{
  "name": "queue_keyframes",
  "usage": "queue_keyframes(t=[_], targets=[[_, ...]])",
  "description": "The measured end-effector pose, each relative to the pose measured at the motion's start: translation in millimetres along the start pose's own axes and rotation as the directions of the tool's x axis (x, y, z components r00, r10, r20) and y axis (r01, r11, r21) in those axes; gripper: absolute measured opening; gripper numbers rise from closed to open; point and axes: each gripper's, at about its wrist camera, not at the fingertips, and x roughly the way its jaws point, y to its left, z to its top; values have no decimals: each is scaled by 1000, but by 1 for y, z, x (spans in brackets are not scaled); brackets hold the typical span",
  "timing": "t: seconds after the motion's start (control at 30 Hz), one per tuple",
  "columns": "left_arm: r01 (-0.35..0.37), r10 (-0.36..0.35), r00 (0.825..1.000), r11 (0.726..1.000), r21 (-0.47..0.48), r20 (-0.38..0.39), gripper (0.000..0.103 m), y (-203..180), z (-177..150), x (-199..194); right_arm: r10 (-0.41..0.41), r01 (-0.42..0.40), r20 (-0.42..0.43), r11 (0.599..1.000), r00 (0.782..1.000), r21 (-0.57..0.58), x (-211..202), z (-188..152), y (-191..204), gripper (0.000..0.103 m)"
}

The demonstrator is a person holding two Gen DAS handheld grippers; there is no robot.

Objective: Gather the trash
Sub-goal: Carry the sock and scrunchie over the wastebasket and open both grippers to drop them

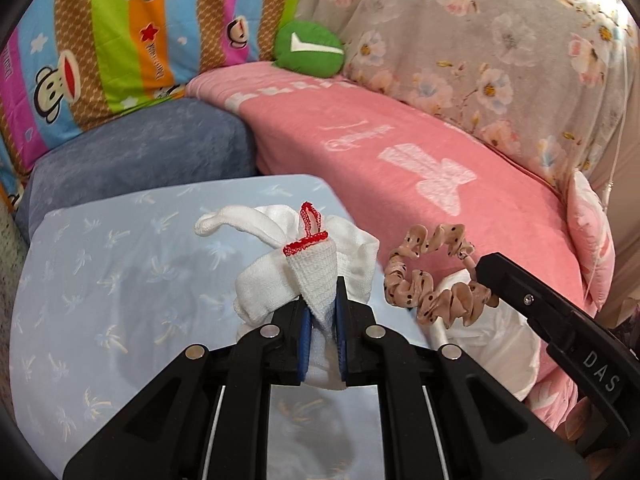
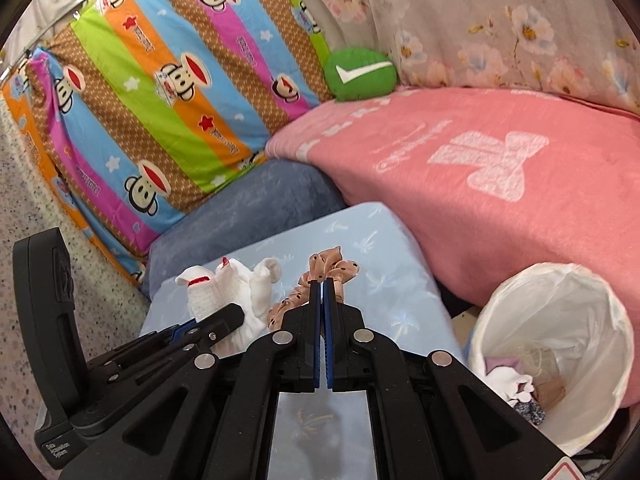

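My left gripper is shut on a white sock with red trim, which hangs lifted above the light blue cushion. From the right wrist view the same white sock shows at the left, in the left gripper. My right gripper is shut on a beige dotted scrunchie, also held off the cushion. In the left wrist view the scrunchie dangles from the right gripper at the right. A bin lined with a white bag stands at the lower right and holds several scraps.
A pink blanket covers the bed behind the blue cushion. A striped monkey-print pillow, a green round plush and a floral sheet lie at the back. A grey-blue cushion sits left; speckled floor beyond it.
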Motion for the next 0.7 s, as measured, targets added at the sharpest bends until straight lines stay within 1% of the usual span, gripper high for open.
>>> queue_keyframes(t=[0.17,0.37,0.7], targets=[[32,-33,999,998,49,28,10,-29,3,-12,-21,20,52,1000,998,11,-31,9,-15,2],[66,-72,996,991,115,45,10,-65,2,-20,-52,48,104,998,993,41,-67,15,-42,2],[116,-127,991,972,204,40,10,-117,-3,-22,-107,93,153,991,982,94,-108,16,-87,2]])
